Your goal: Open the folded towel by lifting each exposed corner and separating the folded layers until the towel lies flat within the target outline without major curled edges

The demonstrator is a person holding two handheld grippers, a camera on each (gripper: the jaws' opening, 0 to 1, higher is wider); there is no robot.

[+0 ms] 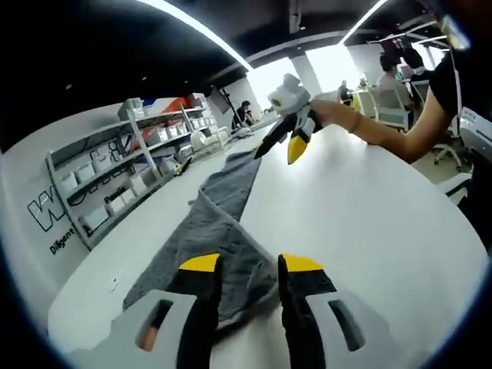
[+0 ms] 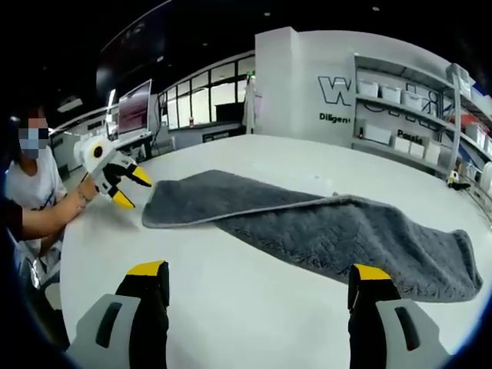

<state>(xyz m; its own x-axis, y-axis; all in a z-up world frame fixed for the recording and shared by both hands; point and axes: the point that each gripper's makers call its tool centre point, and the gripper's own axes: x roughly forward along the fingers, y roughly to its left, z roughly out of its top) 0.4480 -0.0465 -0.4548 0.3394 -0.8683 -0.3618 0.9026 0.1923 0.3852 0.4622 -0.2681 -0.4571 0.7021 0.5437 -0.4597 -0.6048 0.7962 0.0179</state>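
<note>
Grey towel [image 2: 323,227] lies long and narrow on the white bench [image 2: 231,307], still folded lengthwise w/ an upper layer lapping over the lower one; no target outline can be made out. Left gripper [image 1: 250,269] sits low at one short end, jaws part-open w/ towel edge between and just ahead of the tips; can't tell if the pads actually pinch cloth, prob. lined up to catch the end corner. In the right gripper view the same tool [image 2: 127,188] shows at the far end, held by a hand [image 2: 73,207], jaws spread, just beside the towel's end, not clearly touching. Right gripper [image 2: 257,280] hovers above the bench facing the towel's long side, jaws wide apart, holding nothing; in the left gripper view it [image 1: 296,138] hangs raised over the far end, apart from the cloth. Likely reason for the split: one tool per end so the top layer can be peeled w/o the strip dragging. Shelving w/ bins [image 1: 131,169] stands beyond the bench. Task reads as early: layers not yet separated.
</note>
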